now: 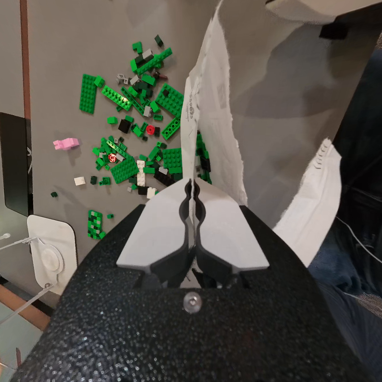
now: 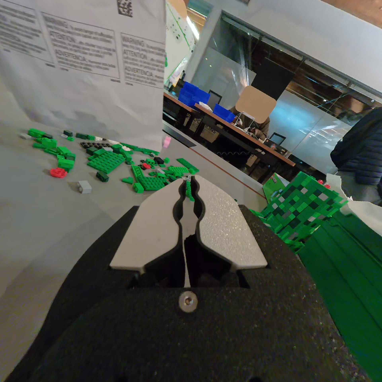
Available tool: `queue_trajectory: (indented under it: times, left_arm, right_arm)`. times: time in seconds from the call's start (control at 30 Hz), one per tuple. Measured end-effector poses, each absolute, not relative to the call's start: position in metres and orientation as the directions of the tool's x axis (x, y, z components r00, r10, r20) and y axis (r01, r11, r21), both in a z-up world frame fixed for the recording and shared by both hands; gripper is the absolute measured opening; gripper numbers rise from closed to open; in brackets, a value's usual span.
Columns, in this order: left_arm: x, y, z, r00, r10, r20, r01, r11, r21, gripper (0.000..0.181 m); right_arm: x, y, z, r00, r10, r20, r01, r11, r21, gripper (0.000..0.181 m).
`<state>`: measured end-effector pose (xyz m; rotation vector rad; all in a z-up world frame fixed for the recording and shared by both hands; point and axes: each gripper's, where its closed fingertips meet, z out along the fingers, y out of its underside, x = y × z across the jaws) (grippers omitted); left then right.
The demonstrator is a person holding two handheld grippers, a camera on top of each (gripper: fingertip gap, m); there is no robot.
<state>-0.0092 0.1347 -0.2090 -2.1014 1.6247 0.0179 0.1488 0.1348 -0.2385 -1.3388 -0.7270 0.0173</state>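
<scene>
My left gripper (image 1: 191,183) is shut on the edge of a torn-open white paper bag (image 1: 217,124) and holds it above the grey table (image 1: 62,62). Beneath and to the left of the bag lies a scatter of loose bricks (image 1: 134,132), mostly green, with some black, white, grey and red ones. In the right wrist view the same bag (image 2: 93,82) hangs at the upper left over the bricks (image 2: 107,161). My right gripper (image 2: 188,183) is low over the table with its jaws almost together. A small green brick (image 2: 189,192) sits in the narrow gap between them.
A pink piece (image 1: 66,143) lies left of the pile, and a small green patterned plate (image 1: 95,224) lies nearer. A black monitor (image 1: 14,161) stands at the left edge. A built green block model (image 2: 299,208) stands at the right. People sit and stand at desks (image 2: 237,128) behind. My right fingertips sit around 15 cm from my left ones.
</scene>
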Motion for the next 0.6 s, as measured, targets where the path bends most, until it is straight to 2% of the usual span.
queue_trajectory:
  times: [0.27, 0.6]
  left_arm:
    - [-0.018, 0.138, -0.197, 0.326, -0.893, -0.311, -0.903, -0.197, -0.381, 0.000]
    - [-0.026, 0.135, -0.193, 0.330, -0.882, -0.336, -0.906, -0.197, -0.375, 0.000]
  right_arm:
    - [0.150, 0.163, -0.240, 0.805, 0.421, 0.419, 0.360, 0.215, -0.908, 0.004]
    - [0.145, 0.158, -0.235, 0.788, 0.398, 0.470, 0.390, 0.268, -0.881, 0.001]
